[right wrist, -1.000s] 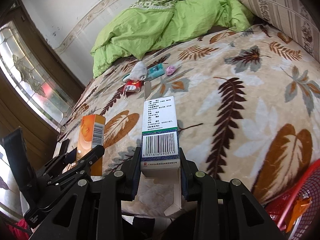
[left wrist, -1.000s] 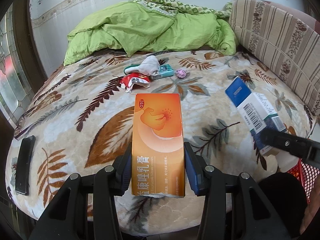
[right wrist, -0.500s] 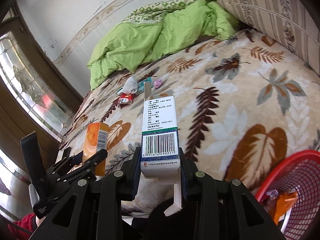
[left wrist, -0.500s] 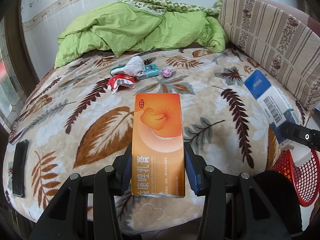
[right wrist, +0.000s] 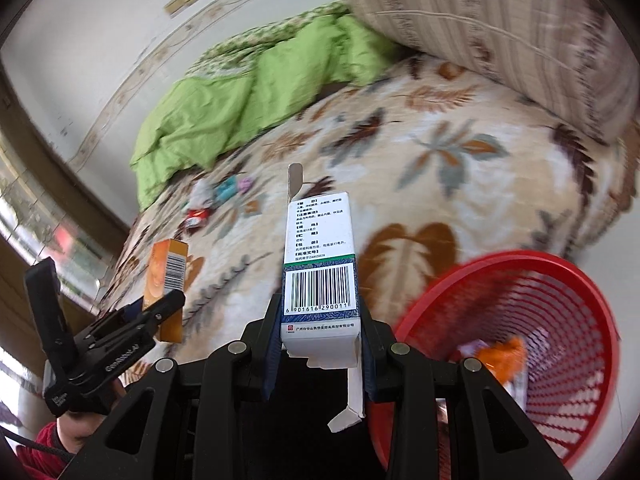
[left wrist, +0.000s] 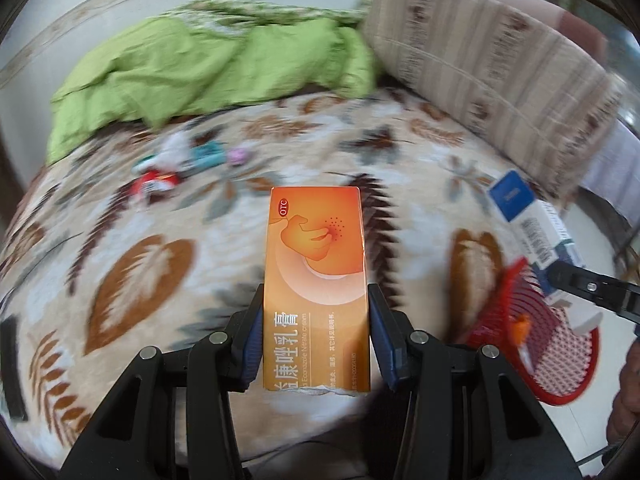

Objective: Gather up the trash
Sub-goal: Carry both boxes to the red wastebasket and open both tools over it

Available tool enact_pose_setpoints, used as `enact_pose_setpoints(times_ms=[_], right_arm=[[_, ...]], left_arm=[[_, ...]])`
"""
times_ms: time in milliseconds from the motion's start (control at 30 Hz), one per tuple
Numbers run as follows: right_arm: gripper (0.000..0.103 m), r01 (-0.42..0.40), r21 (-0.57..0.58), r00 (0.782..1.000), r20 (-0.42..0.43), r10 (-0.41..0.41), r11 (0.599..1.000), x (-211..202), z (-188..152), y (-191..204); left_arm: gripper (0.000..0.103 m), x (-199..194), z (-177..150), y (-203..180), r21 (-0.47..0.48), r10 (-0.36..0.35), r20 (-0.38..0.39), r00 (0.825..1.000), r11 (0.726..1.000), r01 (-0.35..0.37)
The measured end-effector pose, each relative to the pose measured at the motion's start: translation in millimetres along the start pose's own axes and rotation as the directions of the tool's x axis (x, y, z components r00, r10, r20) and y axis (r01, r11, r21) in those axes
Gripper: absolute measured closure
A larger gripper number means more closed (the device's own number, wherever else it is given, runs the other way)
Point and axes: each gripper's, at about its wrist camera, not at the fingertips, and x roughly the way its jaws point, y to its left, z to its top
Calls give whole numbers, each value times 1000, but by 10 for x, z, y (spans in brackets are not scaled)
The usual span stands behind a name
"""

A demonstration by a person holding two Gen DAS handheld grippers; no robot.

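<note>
Currently the left gripper (left wrist: 316,344) is clamping a tall orange cardboard medicine carton (left wrist: 316,280) w/ jaws narrow, blue pads pressing both long sides near its lower end. The carton is standing upright in the grip, top projecting fwd over the bed. The right gripper (right wrist: 320,352) is likewise clamping a white-and-blue cardboard medicine box w/ a barcode (right wrist: 320,264), jaws narrow on its lower part; one end flap is hanging loose below the pads, another is sticking up at the far end.

Progress, as a judgement: both cartons are lifted off the bed and being held near the red plastic mesh basket (right wrist: 560,320), which is sitting just beside the bed edge, on the right-hand side. Neither carton is in the basket yet. The basket is already holding some orange and pale scraps (right wrist: 500,356); what they are is too blurred to tell.

Left to do: a small cluster of litter (left wrist: 180,164) is lying further up the leaf-patterned beige blanket (left wrist: 140,260) — a red-white wrapper, a white crumpled piece, a teal pack, a small pink item, all close together.

Surroundings: a crumpled green quilt (left wrist: 200,64) is lying behind the litter, a striped cushion (left wrist: 500,48) is lining the right side, a flat dark object (left wrist: 12,364) is lying at the left bed edge. Nothing is blocking the basket mouth; the right gripper and its box are sitting closest to it.
</note>
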Motion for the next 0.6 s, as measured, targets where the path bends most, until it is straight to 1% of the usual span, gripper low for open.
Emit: enact_pose_setpoints(times_ms=[33,100,133,167,233,300,367,400,533,600], right_arm=[[69,15,16,1000,4,-15,1000,-53,-14,-75],[69,48,46,999,13,-48,998,-158,-29,-221],[69,67,62,998,17,-68,996,-218,-40,-302],[69,79,73,997,20,-80,994,-264,-44,-366],[69,116,106,993,26,-119,988,-406,-68,-553],[69,146,126,988,30,-151,981,-497,-80,-678],[69,173,158,983,39,-181,972,-624,-103,-836],[69,180,169,981,42,-189,969,-666,-108,-887],[69,200,200,975,54,-214,959,-801,-140,-1038],[69,205,205,973,59,-221,957,-841,-148,-1068]], left_arm=[[58,2,8,-76,16,-20,-2,1000,1000,20],[58,17,47,-285,61,-82,-17,996,995,83],[58,19,78,-405,86,-126,-30,992,988,128],[58,17,101,-486,102,-155,-37,987,982,158],[58,11,161,-712,149,-223,-62,973,962,230],[58,24,216,-885,160,-280,-91,956,943,291],[58,53,261,-1066,162,-337,-128,933,921,355],[58,86,285,-1158,160,-365,-155,918,908,388],[58,191,311,-1417,140,-417,-214,883,882,451],[58,219,306,-1498,146,-422,-225,878,877,459]])
